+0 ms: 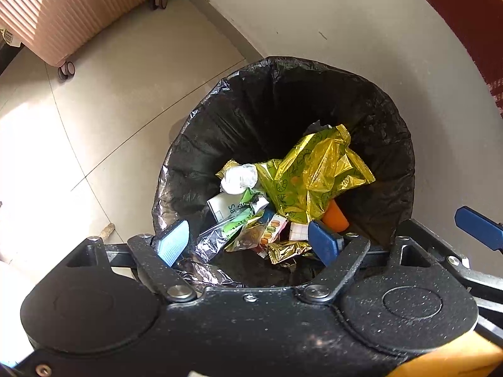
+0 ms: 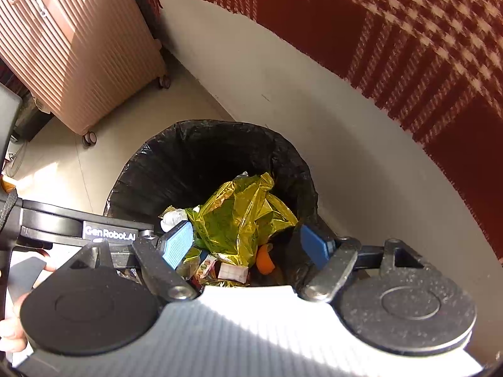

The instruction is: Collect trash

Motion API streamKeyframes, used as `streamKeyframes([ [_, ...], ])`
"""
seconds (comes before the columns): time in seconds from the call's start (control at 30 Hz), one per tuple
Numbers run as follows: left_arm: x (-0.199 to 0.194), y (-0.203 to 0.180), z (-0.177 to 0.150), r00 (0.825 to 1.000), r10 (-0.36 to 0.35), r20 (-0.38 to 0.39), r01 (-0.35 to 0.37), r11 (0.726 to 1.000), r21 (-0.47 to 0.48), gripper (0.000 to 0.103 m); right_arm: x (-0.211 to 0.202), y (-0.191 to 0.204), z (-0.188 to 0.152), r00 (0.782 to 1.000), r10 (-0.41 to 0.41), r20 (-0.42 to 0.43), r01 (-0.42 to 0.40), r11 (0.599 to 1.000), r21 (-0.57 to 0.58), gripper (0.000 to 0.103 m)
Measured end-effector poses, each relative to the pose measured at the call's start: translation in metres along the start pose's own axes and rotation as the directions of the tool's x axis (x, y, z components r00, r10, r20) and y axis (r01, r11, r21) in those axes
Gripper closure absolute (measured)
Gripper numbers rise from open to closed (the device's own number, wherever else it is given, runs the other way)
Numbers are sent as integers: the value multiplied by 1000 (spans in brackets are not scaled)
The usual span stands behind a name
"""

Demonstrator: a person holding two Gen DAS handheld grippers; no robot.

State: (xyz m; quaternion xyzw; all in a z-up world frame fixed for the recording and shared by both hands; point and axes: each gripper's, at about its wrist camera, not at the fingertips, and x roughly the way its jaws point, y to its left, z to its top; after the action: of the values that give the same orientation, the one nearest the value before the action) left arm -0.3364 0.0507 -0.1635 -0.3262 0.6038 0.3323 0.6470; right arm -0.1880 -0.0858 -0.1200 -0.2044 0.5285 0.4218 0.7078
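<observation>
A bin lined with a black bag [image 1: 251, 100] [image 2: 195, 150] stands on the tile floor and holds trash. On top lies a crumpled gold-green foil wrapper [image 1: 317, 172] [image 2: 242, 216]. Beside it are a white crumpled wad [image 1: 239, 177], an orange piece [image 1: 335, 216] and several small packets [image 1: 272, 231]. My left gripper [image 1: 248, 238] points straight down over the bin's near rim, open, with nothing between its blue pads. My right gripper [image 2: 246, 246] hangs open and empty over the same bin. One of its fingers [image 1: 481, 231] shows at the right edge of the left wrist view.
A pink ribbed suitcase [image 1: 69, 9] [image 2: 72, 47] on wheels stands at the back left. A red checked cloth [image 2: 408, 47] hangs over the pale wall [image 1: 345, 31] behind the bin. A small brown scrap [image 1: 107, 230] lies on the floor left of the bin. A person's hand [image 2: 12, 330] shows at lower left.
</observation>
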Motion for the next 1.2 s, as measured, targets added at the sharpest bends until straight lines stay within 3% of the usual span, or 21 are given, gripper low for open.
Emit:
streamKeyframes([
  [0.37,1,-5,-1,1000,-4,28,4,1000,25,17,3,-4,1,1000,-9,-8,9,1000,-9,19],
  [0.53,2,-4,0,999,-34,20,34,999,23,16,3,-5,2,1000,-15,-9,15,1000,-12,19],
  [0.8,8,-4,0,1000,-16,7,16,1000,18,10,5,-7,1,1000,-21,-16,21,1000,-19,19],
  [1.2,17,-2,-4,999,-31,-18,31,999,13,10,10,-7,1,1000,-20,-22,20,1000,-16,19],
])
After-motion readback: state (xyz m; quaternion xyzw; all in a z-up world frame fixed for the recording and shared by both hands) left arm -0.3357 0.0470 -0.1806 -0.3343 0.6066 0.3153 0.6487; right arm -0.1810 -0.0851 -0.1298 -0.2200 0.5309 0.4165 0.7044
